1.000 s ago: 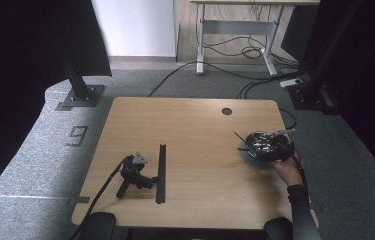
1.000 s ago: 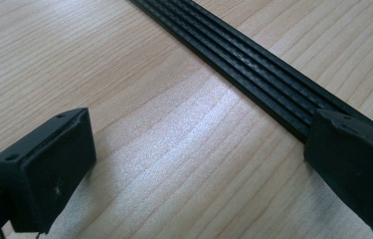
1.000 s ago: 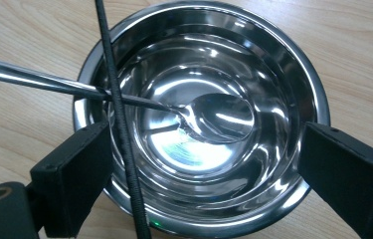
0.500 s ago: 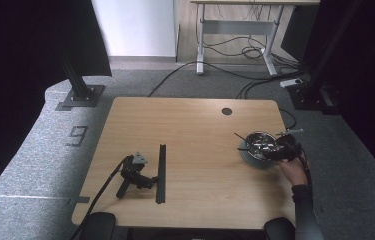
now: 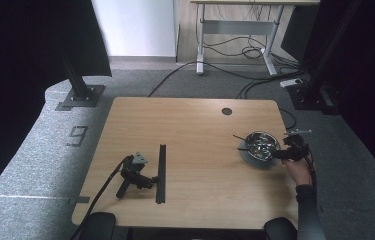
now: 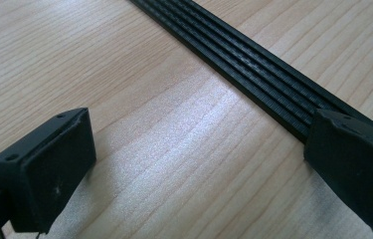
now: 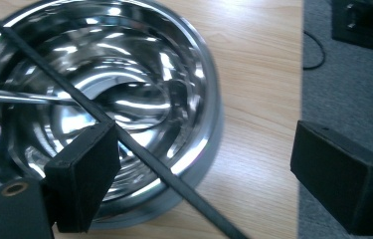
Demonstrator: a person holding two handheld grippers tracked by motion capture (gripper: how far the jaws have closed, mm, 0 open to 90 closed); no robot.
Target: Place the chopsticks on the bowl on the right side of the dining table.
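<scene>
A steel bowl (image 5: 260, 145) (image 7: 124, 99) stands near the table's right edge with a thin black rod (image 7: 174, 181) (image 5: 239, 137) lying slantwise across it and a silvery rod (image 7: 15, 96) inside. My right gripper (image 5: 280, 154) (image 7: 214, 179), held by a hand, is at the bowl's right rim. It is open, and its jaws have just been closing a little; the black rod runs between them close to the left pad, unpressed. My left gripper (image 5: 145, 179) (image 6: 199, 174) lies open on the table, beside a long black ribbed strip (image 5: 161, 172) (image 6: 253, 64).
The wooden table (image 5: 200, 125) has a round cable hole (image 5: 226, 111) at the back right. Grey carpet and cables lie beyond the right edge, close to my right gripper. A cable trails from the left gripper over the front edge.
My right hand and gripper have shifted to the right, from over the bowl to its right rim. The left gripper, the strip and the bowl have stayed put.
</scene>
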